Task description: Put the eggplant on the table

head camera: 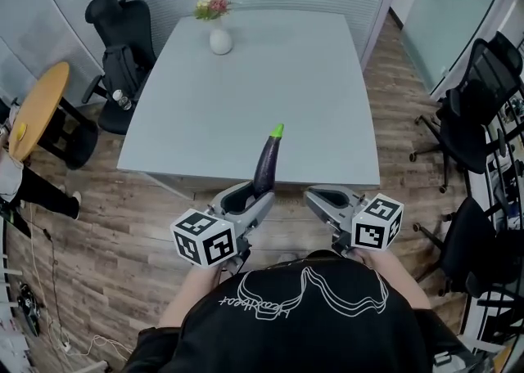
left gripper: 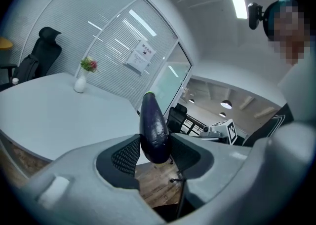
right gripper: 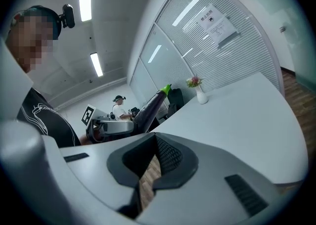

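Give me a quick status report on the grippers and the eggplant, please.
Left gripper shut on eggplant, stem end up, at table near edge. Right gripper shut, empty. Vase at far end, out of the way.

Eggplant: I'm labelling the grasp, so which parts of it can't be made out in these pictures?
- Head view: the eggplant has its thick end hidden between the jaws of the left gripper.
- Left gripper view: its green tip is almost wholly hidden behind its own dark body.
- Right gripper view: its thick end is hidden behind the left gripper.
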Demonstrator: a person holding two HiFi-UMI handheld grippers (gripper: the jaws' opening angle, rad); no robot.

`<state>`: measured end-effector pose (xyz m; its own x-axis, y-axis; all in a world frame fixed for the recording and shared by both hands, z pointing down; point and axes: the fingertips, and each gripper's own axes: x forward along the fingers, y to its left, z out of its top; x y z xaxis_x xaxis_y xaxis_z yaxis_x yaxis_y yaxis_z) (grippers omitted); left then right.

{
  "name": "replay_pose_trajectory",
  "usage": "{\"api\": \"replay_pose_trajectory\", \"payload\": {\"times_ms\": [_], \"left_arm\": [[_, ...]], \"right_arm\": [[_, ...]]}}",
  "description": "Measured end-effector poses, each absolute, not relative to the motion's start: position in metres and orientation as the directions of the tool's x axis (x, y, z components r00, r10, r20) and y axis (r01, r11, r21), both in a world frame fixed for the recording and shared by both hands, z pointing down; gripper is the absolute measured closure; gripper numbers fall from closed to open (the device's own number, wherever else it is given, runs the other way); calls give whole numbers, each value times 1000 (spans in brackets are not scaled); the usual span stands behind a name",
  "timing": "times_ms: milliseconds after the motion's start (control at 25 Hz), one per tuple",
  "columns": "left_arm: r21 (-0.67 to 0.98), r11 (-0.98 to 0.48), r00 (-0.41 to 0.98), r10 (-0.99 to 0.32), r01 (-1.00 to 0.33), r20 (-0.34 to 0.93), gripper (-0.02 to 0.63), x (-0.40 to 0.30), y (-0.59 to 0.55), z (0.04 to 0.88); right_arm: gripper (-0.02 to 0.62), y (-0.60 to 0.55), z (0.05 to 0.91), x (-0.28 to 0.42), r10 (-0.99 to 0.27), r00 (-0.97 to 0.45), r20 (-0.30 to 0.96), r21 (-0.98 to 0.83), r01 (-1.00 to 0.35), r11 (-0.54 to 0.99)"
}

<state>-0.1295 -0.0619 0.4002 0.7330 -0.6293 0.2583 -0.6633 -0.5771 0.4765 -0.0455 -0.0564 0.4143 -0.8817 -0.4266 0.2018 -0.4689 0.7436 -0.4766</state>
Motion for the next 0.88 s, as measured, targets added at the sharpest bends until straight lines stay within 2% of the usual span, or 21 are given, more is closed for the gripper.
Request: {"api": "replay_pose_trajectory", "payload": {"times_ms": [400,880], "left_arm": [[481,-530,689,-680,-698,250,408,-143,-89,395],[497,-436,627,-708,-750,324,407,-160,-170,414]], "right_arm": [[586,-95,407,-44,-406,-890,205,-464,-454,761],[586,-185,424,-60,-343,-918,200,-517,-396,759]]}}
